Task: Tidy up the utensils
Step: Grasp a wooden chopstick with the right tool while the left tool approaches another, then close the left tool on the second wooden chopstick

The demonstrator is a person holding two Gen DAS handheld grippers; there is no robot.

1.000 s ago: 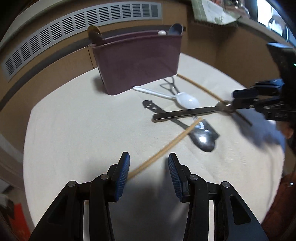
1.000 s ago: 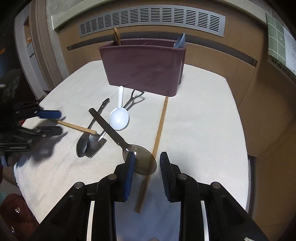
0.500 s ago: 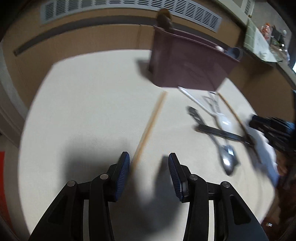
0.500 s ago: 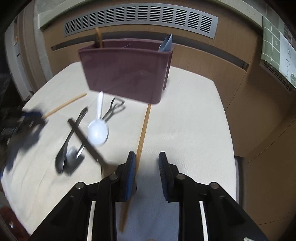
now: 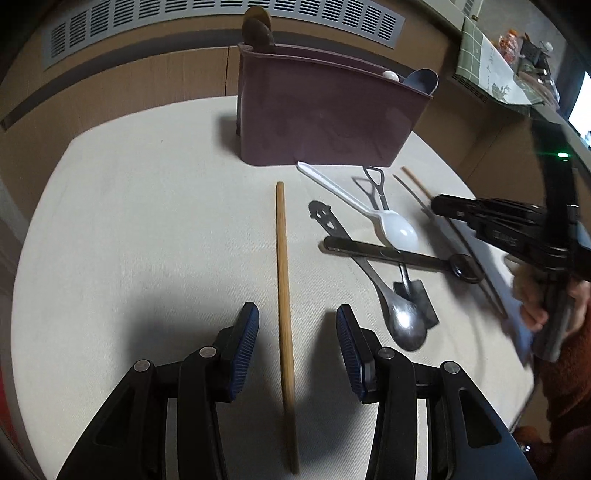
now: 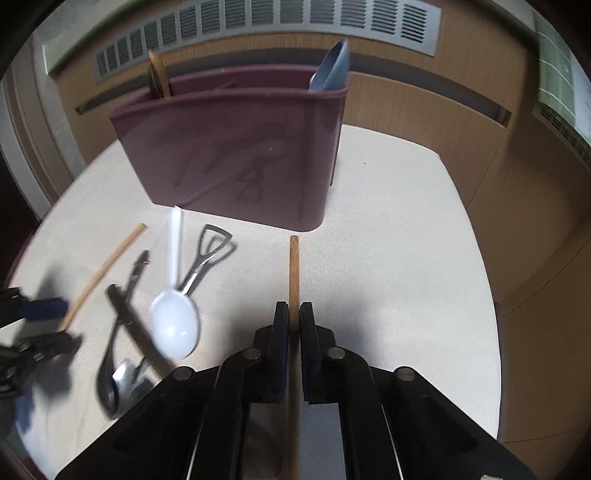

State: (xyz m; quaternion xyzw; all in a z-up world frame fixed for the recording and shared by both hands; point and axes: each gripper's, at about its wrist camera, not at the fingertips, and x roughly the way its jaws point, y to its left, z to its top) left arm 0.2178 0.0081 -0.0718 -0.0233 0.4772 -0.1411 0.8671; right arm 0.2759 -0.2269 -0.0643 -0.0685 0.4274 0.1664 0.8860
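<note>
Soft, dim indoor light falls on the pale tablecloth (image 5: 147, 229), brightest at mid-frame and fading to black at the round fisheye borders of both views. In the left wrist view a bright screen glares at 2 o'clock, and the holder (image 5: 325, 118) throws a shadow toward 9 o'clock. Straight lines such as the vent grille (image 6: 258, 22) bow strongly near the edges. The right wrist view is smeared by motion blur, worst at 8 o'clock, where the white spoon (image 6: 175, 321) looks hazy. The holder's glossy front reflects utensils faintly.
</note>
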